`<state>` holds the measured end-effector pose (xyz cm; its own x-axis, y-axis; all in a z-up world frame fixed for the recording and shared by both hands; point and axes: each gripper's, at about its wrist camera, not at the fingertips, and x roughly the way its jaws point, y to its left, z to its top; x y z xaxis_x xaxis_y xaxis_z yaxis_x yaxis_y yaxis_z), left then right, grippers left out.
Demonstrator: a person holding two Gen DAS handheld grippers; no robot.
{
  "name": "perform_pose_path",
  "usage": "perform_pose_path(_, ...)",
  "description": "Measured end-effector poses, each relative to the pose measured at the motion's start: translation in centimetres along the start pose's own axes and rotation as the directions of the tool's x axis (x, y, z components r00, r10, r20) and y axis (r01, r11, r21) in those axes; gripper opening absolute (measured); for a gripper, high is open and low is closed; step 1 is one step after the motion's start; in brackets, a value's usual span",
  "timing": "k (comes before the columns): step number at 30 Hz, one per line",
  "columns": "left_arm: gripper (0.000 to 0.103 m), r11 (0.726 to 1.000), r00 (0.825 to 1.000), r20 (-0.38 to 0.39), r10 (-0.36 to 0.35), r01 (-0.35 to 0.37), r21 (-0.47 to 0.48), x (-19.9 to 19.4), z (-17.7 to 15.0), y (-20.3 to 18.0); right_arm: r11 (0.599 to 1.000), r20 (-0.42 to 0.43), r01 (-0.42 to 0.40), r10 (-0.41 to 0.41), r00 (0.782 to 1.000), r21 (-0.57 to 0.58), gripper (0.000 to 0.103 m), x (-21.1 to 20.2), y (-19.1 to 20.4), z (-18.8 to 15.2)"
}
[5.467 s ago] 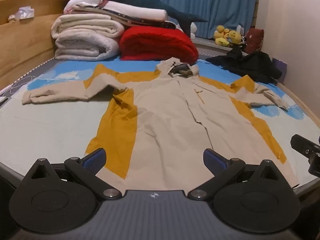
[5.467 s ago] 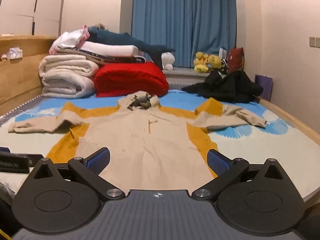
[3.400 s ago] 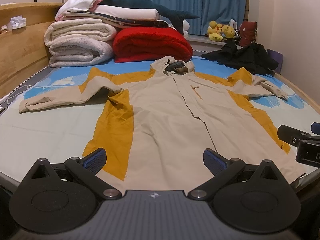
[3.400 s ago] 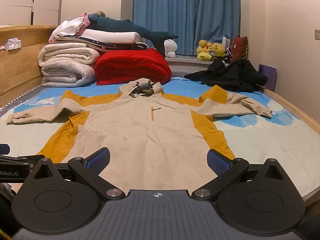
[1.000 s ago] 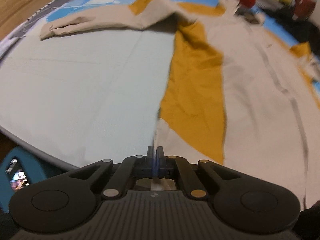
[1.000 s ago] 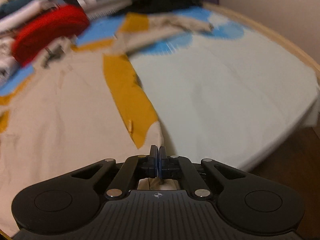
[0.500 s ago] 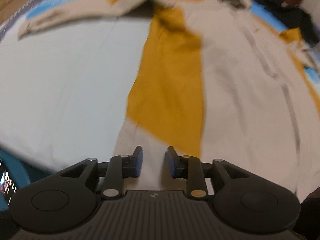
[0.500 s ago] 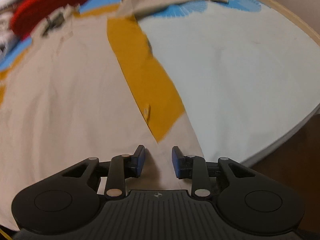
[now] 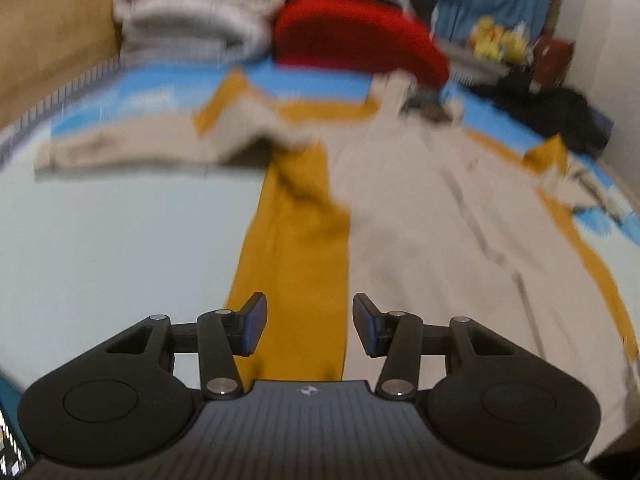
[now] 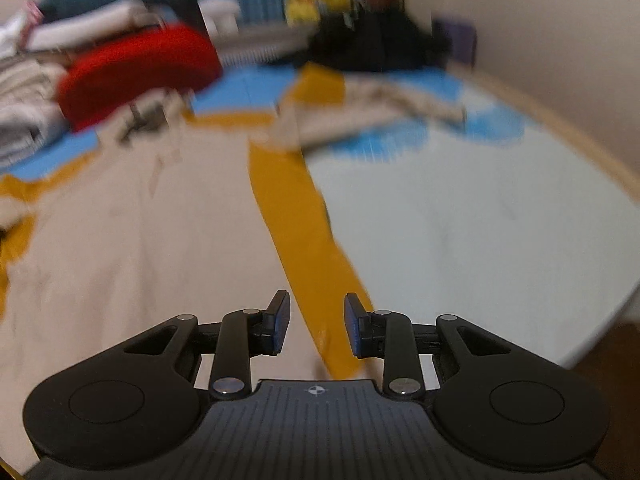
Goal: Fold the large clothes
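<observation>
A large beige coat with mustard-yellow side panels [image 9: 420, 216] lies spread flat on the bed, hood toward the far end, sleeves out to both sides. My left gripper [image 9: 308, 330] is open and empty, above the coat's left yellow panel [image 9: 296, 264] near the hem. My right gripper [image 10: 314, 326] is open and empty, above the right yellow panel [image 10: 304, 248] of the same coat [image 10: 132, 232]. Both views are motion-blurred.
Pale bedsheet [image 9: 112, 240] lies bare beside the coat, and also on the right side [image 10: 472, 224]. A red blanket [image 9: 356, 36] and rolled white quilts [image 9: 192, 12] are stacked at the head. A black garment [image 10: 372, 44] lies at the far right. The wooden bed edge [image 10: 568, 136] curves along the right.
Both grippers, shut on the coat's hem corners a second ago, have let go and opened wider. Both have tilted up, so the far end of the bed is in view.
</observation>
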<state>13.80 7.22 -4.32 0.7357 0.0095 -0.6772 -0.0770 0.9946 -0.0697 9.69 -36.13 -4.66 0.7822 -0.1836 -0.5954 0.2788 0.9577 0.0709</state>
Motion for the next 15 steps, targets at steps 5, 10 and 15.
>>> perform_pose_path(5,0.066,1.0,0.987,0.161,0.023,-0.023,-0.001,-2.2,2.6,-1.2,1.0,0.127,-0.027,0.029,0.992,-0.011,0.031,-1.4,1.1,1.5)
perform_pose_path(10,0.067,0.995,0.957,0.279,0.079,-0.094,0.041,-2.8,7.3,-0.6,0.998,0.154,-0.053,0.05,0.987,0.019,0.031,-1.5,1.9,2.0)
perform_pose_path(15,0.067,0.989,0.931,0.343,0.122,-0.144,0.04,-0.5,14.1,1.0,0.996,0.183,-0.076,0.068,0.981,0.036,0.031,-2.1,2.7,2.4)
